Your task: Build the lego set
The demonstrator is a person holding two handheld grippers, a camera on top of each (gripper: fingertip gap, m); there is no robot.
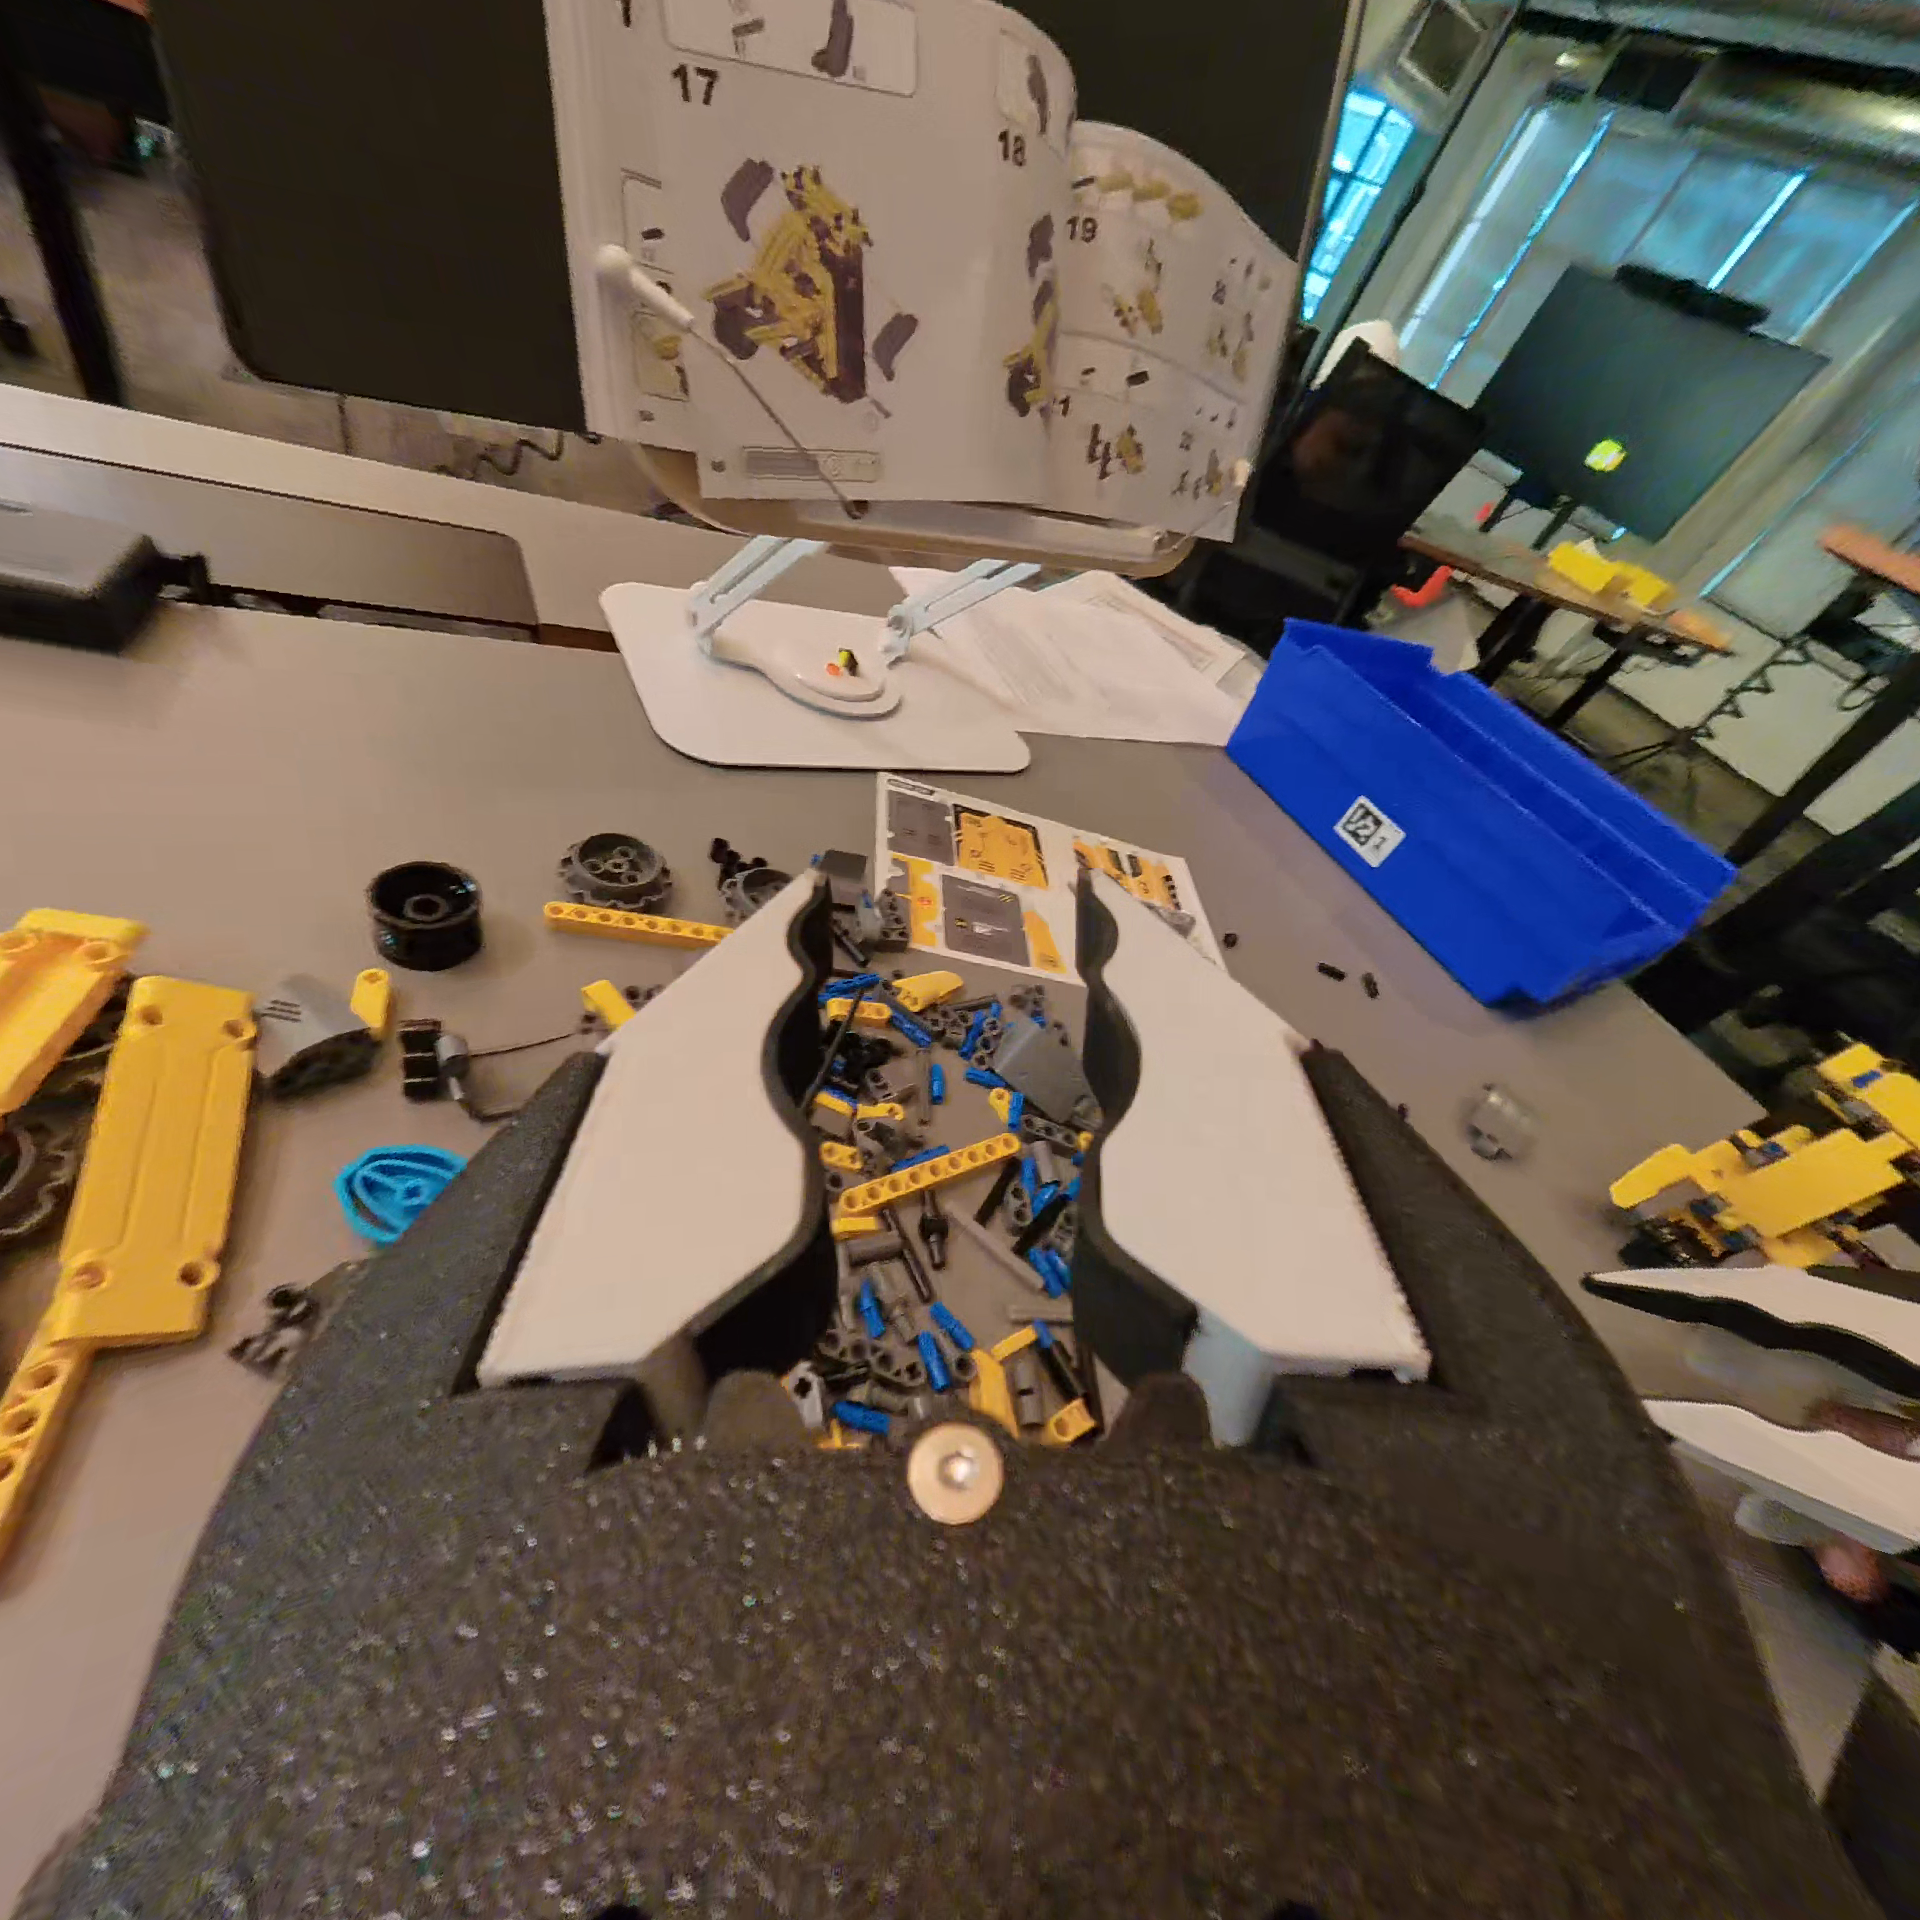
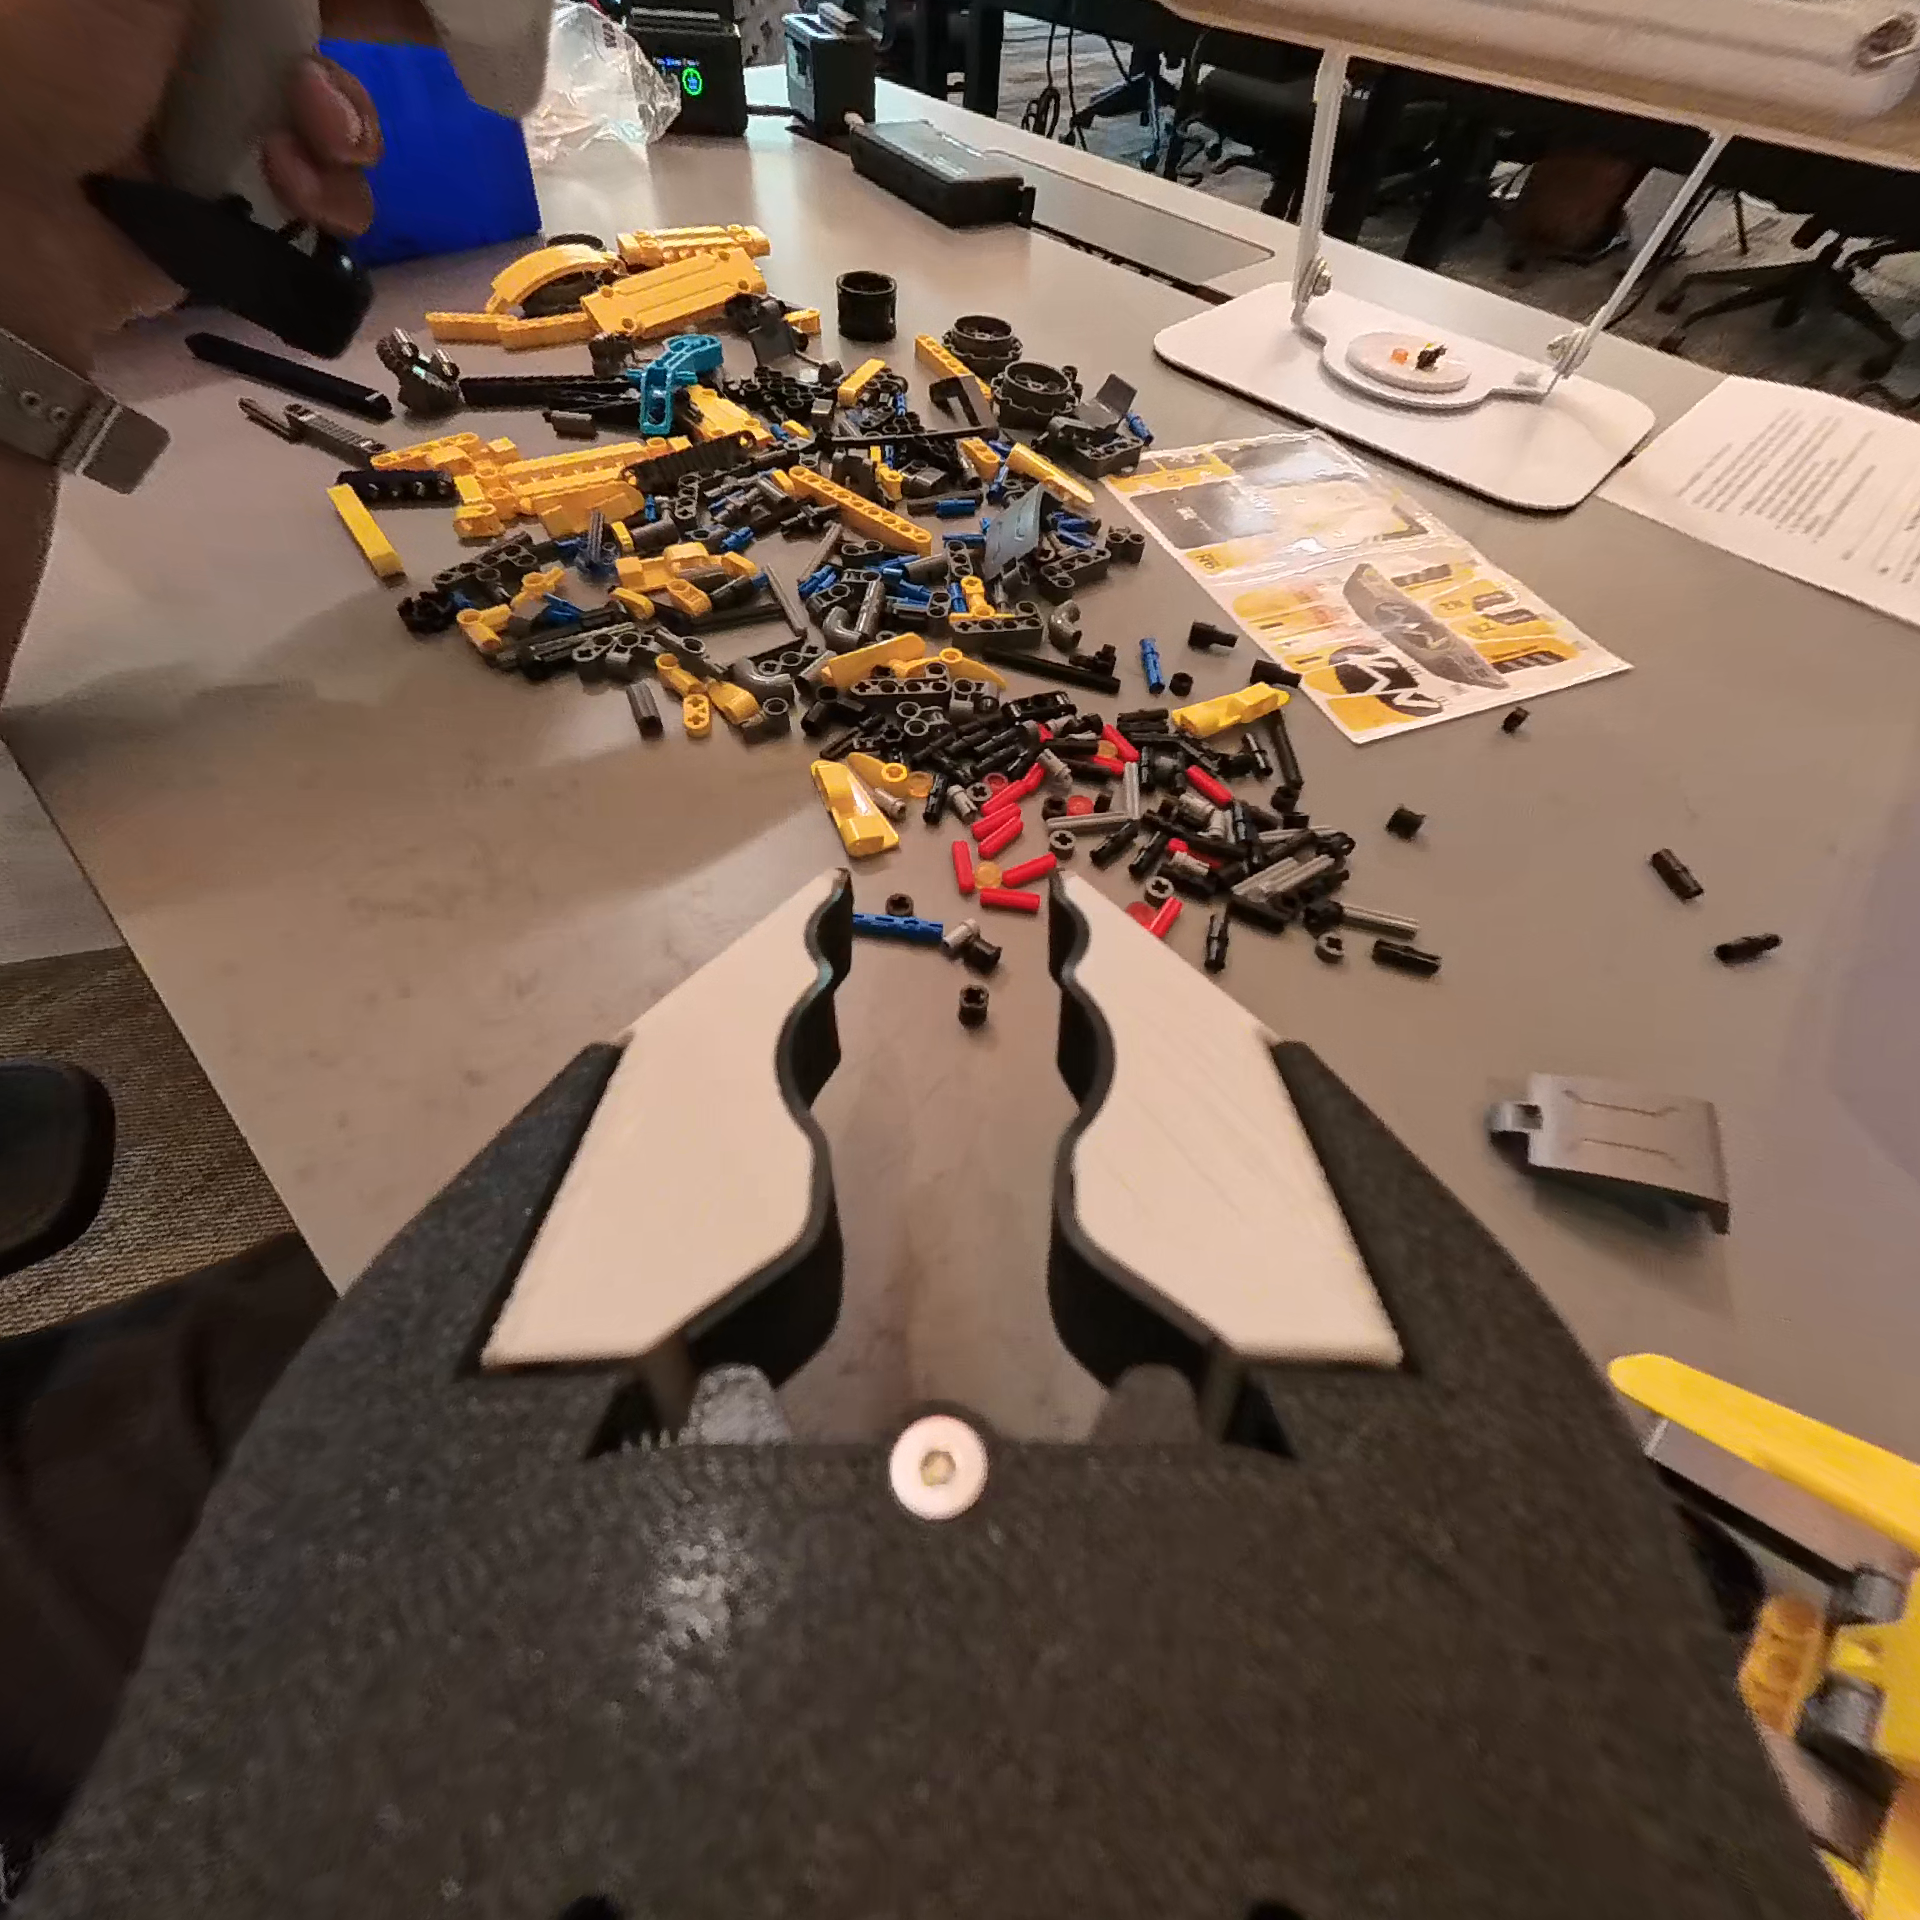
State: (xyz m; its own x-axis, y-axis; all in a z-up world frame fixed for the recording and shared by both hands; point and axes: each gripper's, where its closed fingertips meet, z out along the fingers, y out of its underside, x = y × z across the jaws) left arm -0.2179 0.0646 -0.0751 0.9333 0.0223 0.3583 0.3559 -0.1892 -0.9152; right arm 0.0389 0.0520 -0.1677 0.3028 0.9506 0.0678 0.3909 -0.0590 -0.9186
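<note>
1. Grey-faced jaws of the left gripper (image 1: 951, 904) stand apart and hold nothing; they hover over a heap of small blue, yellow, grey and black building pieces (image 1: 935, 1164) that fills the gap between them on the grey surface (image 1: 312, 748).
2. Just past the tips of these jaws lies a sticker sheet (image 1: 997, 883), and beyond that a white book stand (image 1: 821, 686) carries an open instruction booklet (image 1: 831, 260).
3. Left of the left jaws lie a black wheel hub (image 1: 426, 914), a long yellow panel (image 1: 156, 1164) and a blue ring-shaped piece (image 1: 395, 1190).
4. Right of them sit a blue bin (image 1: 1475, 831) and a partly built yellow model (image 1: 1787, 1174).
5. Jaws of the right gripper (image 2: 948, 904) also stand apart and empty, over bare surface at the near edge of the spread.
6. Between their tips lie a blue pin (image 2: 896, 925) and a few black connectors (image 2: 975, 1003); red pins (image 2: 1003, 831) lie just ahead.
7. Right of the right jaws lies a flat grey panel (image 2: 1616, 1148), well apart from the pile.
</note>
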